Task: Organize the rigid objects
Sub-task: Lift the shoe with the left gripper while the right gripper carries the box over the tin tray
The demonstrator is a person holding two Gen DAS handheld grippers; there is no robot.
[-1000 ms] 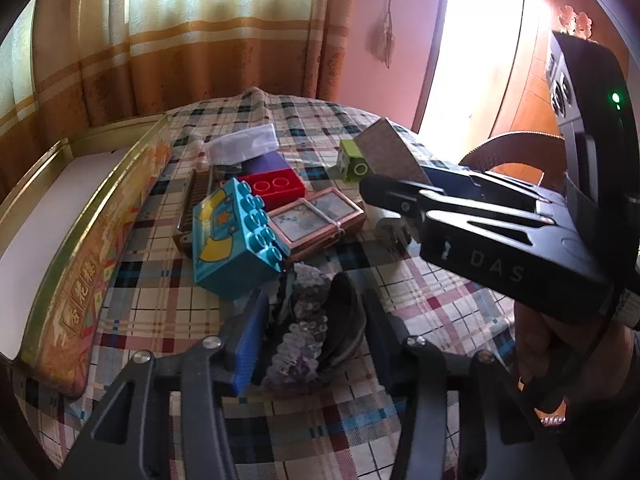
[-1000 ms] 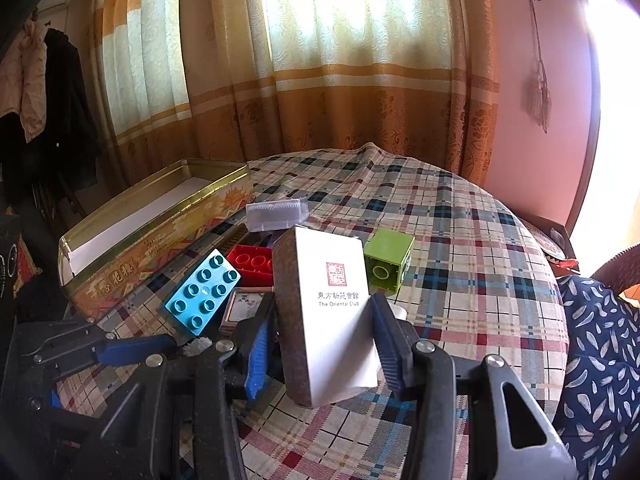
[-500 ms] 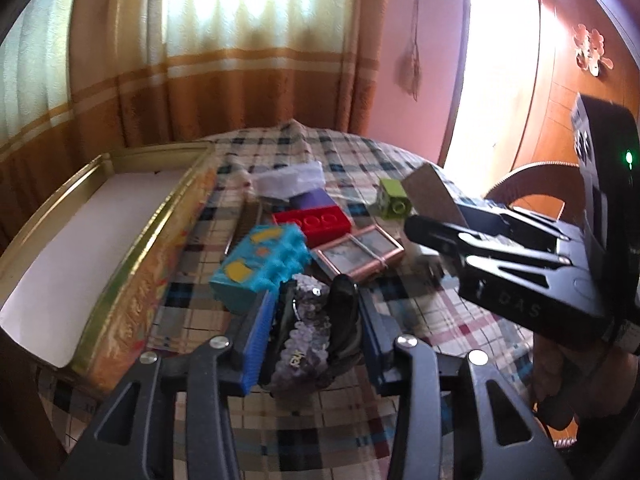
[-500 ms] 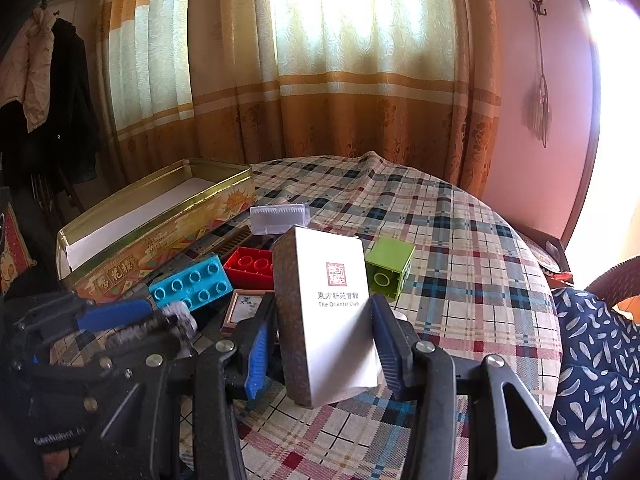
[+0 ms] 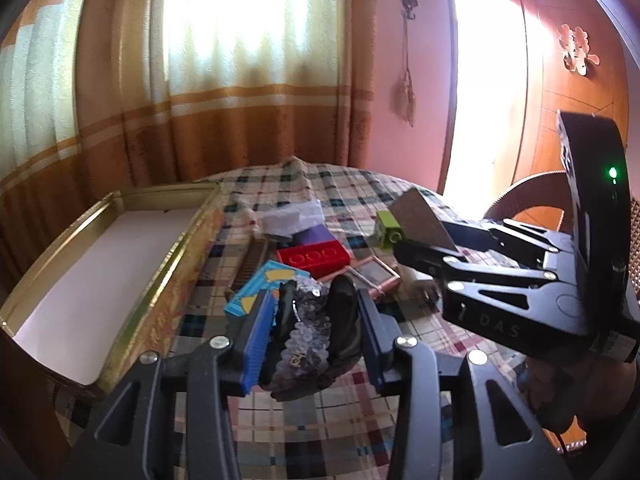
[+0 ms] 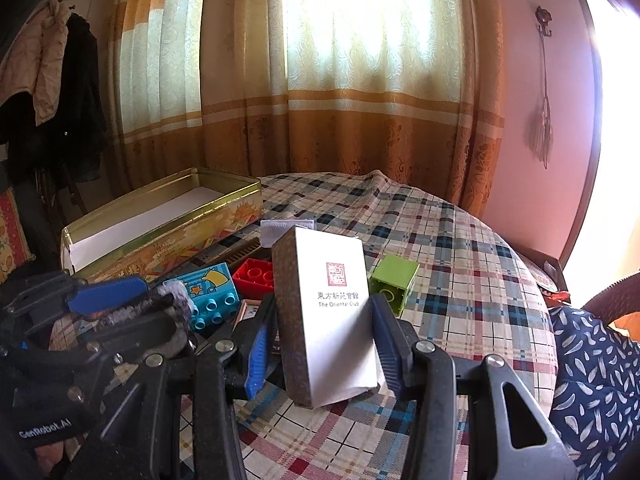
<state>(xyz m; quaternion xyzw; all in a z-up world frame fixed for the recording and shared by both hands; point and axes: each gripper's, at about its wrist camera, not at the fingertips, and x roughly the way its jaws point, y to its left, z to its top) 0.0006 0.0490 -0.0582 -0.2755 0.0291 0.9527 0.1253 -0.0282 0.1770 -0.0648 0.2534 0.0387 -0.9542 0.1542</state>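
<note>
Sequined hair clip sits pinched in the left gripper; the right gripper clamps a tilted white box, which could slip sideways.

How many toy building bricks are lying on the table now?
3: blue brick nearest the left tool, red brick behind it, green brick behind the white box. Others may be hidden.
</note>
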